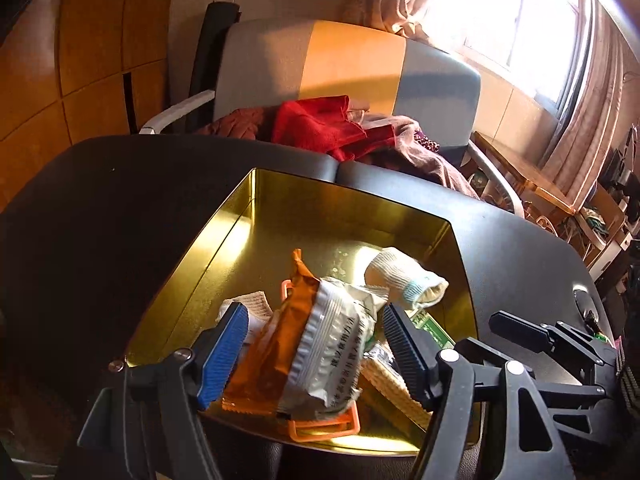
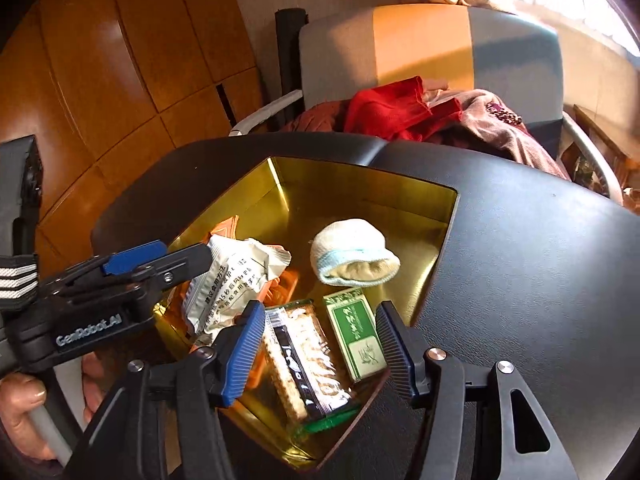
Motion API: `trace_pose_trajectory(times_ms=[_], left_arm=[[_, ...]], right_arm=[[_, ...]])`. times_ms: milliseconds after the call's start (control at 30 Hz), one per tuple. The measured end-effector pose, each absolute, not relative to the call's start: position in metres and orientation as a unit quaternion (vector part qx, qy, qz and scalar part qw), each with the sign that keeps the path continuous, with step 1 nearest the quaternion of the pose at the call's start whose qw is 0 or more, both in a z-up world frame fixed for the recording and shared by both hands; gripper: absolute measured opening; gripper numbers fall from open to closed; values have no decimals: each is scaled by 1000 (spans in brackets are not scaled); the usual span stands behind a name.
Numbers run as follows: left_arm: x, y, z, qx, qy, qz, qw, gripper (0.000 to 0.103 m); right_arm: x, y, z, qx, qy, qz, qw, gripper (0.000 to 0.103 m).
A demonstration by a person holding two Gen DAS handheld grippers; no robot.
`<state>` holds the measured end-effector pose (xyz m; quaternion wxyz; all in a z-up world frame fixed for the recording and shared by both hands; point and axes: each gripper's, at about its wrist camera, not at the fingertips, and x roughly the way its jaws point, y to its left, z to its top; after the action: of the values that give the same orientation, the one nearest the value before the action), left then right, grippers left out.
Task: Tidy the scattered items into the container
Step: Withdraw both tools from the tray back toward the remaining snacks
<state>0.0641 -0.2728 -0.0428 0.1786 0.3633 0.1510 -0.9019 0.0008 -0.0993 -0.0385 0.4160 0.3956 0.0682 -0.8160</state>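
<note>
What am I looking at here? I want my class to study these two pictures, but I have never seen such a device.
No robot: a person holds a two-finger gripper in each hand, and a wide-angle camera on each looks forward along its fingers. One picture comes from the left gripper, the other from the right gripper; each also shows the other gripper at its edge. Both grippers are open and hold nothing. Below them, on a black table, stands a gold tin. Inside lie a white sachet, an orange packet, a rolled sock, a biscuit pack and a small green box. Behind stands a chair with clothes.
</note>
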Motion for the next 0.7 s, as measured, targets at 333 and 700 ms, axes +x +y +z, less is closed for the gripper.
trace_pose_trajectory(times_ms=[333, 700], left_arm=[[60, -222, -29, 357, 111, -916, 147, 71], [51, -164, -26, 352, 55, -925, 134, 71]], right_arm=[[-7, -45, -47, 410, 25, -834, 369, 61], [-21, 42, -52, 406, -5, -874, 267, 71]])
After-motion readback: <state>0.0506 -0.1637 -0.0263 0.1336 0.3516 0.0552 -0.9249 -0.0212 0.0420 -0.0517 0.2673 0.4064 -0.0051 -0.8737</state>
